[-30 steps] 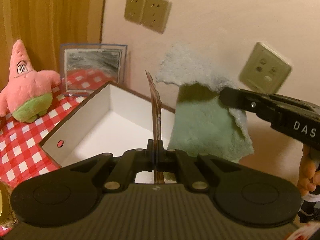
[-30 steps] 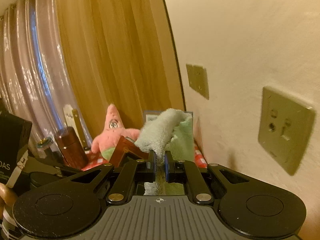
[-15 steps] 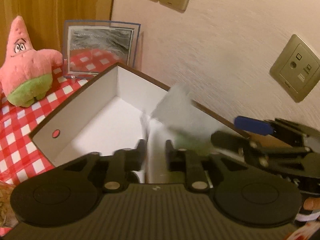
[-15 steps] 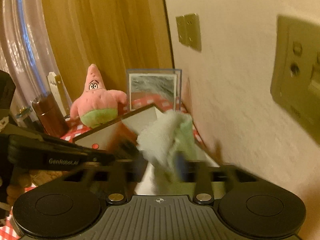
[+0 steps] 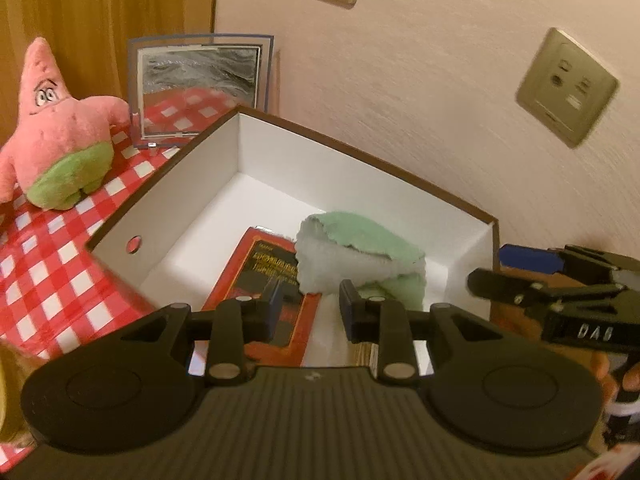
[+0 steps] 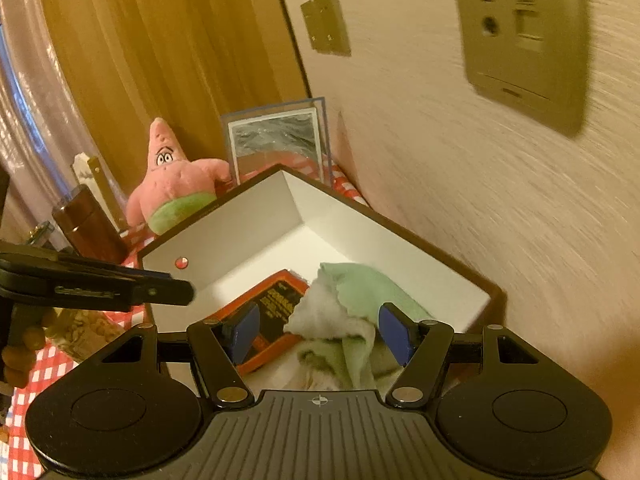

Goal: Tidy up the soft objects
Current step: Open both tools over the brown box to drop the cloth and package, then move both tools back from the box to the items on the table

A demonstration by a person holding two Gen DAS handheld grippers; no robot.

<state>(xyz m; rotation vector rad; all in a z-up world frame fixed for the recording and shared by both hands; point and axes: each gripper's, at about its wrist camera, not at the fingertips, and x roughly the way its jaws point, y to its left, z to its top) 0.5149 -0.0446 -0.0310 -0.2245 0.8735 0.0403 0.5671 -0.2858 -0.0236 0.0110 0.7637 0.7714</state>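
A green and white towel (image 5: 360,252) lies crumpled in the white box (image 5: 208,216), beside a flat red packet (image 5: 264,276) on the box floor. Both also show in the right wrist view, towel (image 6: 352,300) and packet (image 6: 276,300). My left gripper (image 5: 310,300) is open and empty just above the box's near end. My right gripper (image 6: 320,332) is open and empty over the towel, and it shows at the right of the left wrist view (image 5: 520,280). A pink starfish plush (image 5: 56,128) stands on the checked cloth left of the box.
A framed picture (image 5: 200,84) leans on the wall behind the box. The wall with sockets (image 5: 568,88) runs close along the box's right side. A brown cylinder (image 6: 88,224) and a jar stand at the left in the right wrist view.
Both grippers opened and dropped their loads. The towel fell from the right gripper into the box, and the red packet fell from the left gripper onto the box floor. Both cameras tilted down.
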